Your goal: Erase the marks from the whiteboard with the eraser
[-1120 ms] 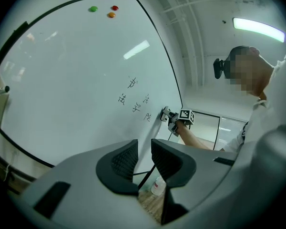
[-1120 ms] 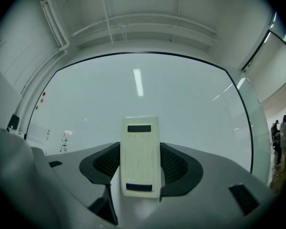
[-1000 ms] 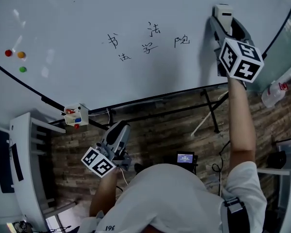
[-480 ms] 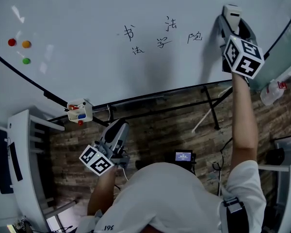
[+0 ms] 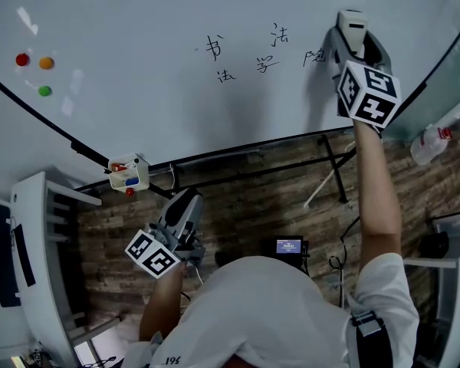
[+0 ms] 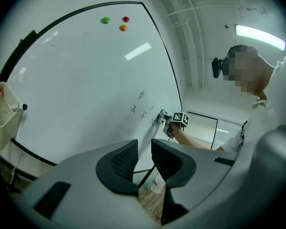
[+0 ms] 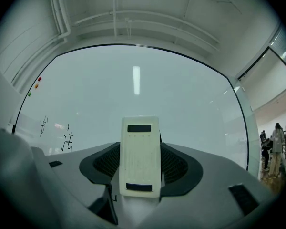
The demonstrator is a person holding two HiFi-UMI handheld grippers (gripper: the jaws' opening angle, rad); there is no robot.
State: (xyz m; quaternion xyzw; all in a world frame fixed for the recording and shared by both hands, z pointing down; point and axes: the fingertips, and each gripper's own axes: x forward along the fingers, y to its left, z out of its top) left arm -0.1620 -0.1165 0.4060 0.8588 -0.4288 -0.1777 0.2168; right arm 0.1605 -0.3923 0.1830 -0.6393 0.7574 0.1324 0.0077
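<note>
Black handwritten marks (image 5: 264,65) sit in two rows on the whiteboard (image 5: 138,106). My right gripper (image 5: 352,43) is shut on the white eraser (image 5: 353,21), which lies against the board just right of the rightmost mark (image 5: 314,56). In the right gripper view the eraser (image 7: 140,142) stands upright between the jaws of the right gripper (image 7: 140,152), with marks (image 7: 69,140) to its left. My left gripper (image 5: 187,202) hangs low, away from the board. In its own view the left gripper (image 6: 144,149) is shut with nothing held, and the marks (image 6: 142,109) show far off.
Red (image 5: 22,59), orange (image 5: 47,63) and green (image 5: 44,91) magnets stick to the board's left part. A small marker tray (image 5: 127,173) hangs at its lower edge. The stand's legs (image 5: 330,175), a bottle (image 5: 433,144), a white shelf (image 5: 38,259) and a small screen (image 5: 290,246) are below.
My right gripper has carried the eraser left along the board, closing the gap to the rightmost mark. The left gripper has stayed where it was.
</note>
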